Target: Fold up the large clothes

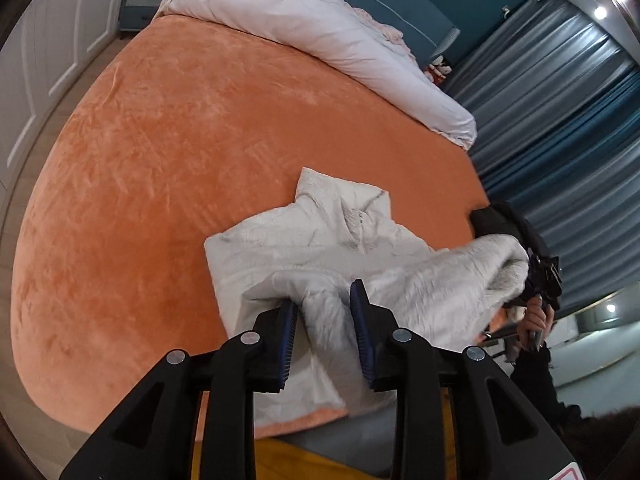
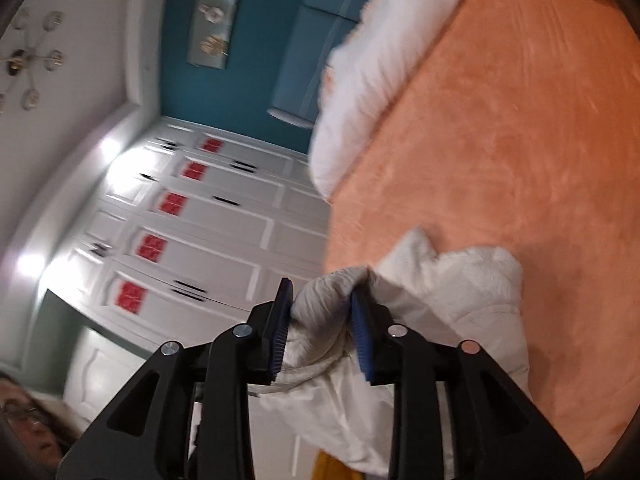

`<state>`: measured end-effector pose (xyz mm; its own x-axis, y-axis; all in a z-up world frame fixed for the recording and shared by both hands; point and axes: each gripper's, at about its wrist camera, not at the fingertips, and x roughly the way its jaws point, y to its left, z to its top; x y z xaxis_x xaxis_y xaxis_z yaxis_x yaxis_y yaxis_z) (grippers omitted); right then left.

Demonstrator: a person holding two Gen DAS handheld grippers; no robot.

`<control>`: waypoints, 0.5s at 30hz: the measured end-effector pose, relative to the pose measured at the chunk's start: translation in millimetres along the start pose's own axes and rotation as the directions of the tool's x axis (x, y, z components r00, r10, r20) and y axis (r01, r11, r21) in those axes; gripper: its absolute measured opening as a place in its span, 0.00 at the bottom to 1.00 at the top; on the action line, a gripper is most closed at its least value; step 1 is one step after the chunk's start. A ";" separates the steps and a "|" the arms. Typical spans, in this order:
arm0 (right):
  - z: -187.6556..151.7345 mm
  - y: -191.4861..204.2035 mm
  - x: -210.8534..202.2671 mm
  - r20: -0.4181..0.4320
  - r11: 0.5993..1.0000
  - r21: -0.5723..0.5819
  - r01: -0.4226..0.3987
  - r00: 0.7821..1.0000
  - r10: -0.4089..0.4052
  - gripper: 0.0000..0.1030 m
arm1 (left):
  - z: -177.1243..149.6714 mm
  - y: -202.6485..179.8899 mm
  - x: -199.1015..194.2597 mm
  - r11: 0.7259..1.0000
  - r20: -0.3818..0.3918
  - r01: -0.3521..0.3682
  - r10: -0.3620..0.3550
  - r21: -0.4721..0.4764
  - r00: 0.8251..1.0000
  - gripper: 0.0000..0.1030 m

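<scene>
Lying rumpled, white fleecy garment (image 1: 320,248), half folded

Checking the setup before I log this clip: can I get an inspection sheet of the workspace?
Surface: bed under an orange cover, mostly bare.
Job's things: white coat, partly folded at the near edge.
Clutter: white duvet bunched at the far end.
Grippers: left gripper and right gripper each have coat fabric between parted jaws; pads seem not to press.
Cables: nothing seen.
Surroundings: white wardrobe, blue curtains, nightstand, teal wall.
</scene>
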<state>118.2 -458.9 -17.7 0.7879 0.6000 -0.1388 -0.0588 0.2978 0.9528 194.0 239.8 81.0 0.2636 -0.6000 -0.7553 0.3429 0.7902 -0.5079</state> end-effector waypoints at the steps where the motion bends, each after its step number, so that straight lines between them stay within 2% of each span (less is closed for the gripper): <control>1: 3.0 3.8 -12.7 0.046 1.000 -0.006 -0.016 0.999 0.016 0.39 | -0.4 3.9 -7.9 1.000 0.026 -0.028 0.027 0.006 0.999 0.34; 2: 5.1 7.3 -28.7 0.112 1.000 -0.013 -0.016 0.994 0.017 0.49 | -0.8 7.8 -22.3 0.995 0.095 -0.104 0.103 0.005 0.990 0.49; 3: 6.5 14.6 -46.9 0.180 0.999 -0.034 0.020 0.984 -0.014 0.49 | -1.3 14.9 -44.2 0.980 0.210 -0.196 0.199 -0.034 0.957 0.58; 4: 5.9 26.0 -58.4 0.217 0.993 -0.079 0.086 0.974 -0.067 0.49 | -2.4 19.7 -59.8 0.965 0.290 -0.247 0.261 -0.084 0.921 0.68; 5: 3.7 36.0 -62.3 0.236 0.982 -0.120 0.148 0.965 -0.116 0.49 | -4.0 21.4 -72.6 0.944 0.349 -0.298 0.328 -0.140 0.878 0.68; 6: -3.3 56.3 -63.3 0.265 0.946 -0.204 0.253 0.944 -0.196 0.49 | -5.4 17.1 -81.2 0.923 0.391 -0.341 0.385 -0.180 0.836 0.68; 8: -23.5 91.7 -46.7 0.294 0.840 -0.370 0.396 0.908 -0.299 0.49 | -10.6 -7.4 -78.3 0.916 0.464 -0.369 0.398 -0.157 0.791 0.68; 9: -40.6 110.5 -25.6 0.301 0.751 -0.472 0.462 0.885 -0.356 0.49 | -12.9 -22.3 -68.5 0.911 0.483 -0.392 0.400 -0.123 0.778 0.68; 10: -54.3 120.6 -6.5 0.303 0.682 -0.539 0.494 0.869 -0.390 0.49 | -15.7 -39.0 -54.3 0.906 0.497 -0.418 0.397 -0.076 0.772 0.70; 12: -89.0 130.5 49.5 0.293 0.528 -0.665 0.528 0.835 -0.466 0.48 | -26.1 -79.5 -5.5 0.880 0.513 -0.471 0.377 0.063 0.771 0.73; 14: -115.2 128.3 97.6 0.270 0.429 -0.739 0.520 0.811 -0.519 0.42 | -36.8 -108.4 47.7 0.842 0.511 -0.518 0.384 0.147 0.769 0.78; 15: -128.7 122.3 126.4 0.245 0.400 -0.768 0.500 0.807 -0.538 0.36 | -43.0 -121.1 84.4 0.825 0.481 -0.534 0.397 0.186 0.782 0.78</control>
<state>131.7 -251.1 46.5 0.8173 0.1422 -0.5584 -0.1010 0.9894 0.1042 136.0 98.9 61.0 0.7759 -0.2150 -0.5931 0.3100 0.9487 0.0616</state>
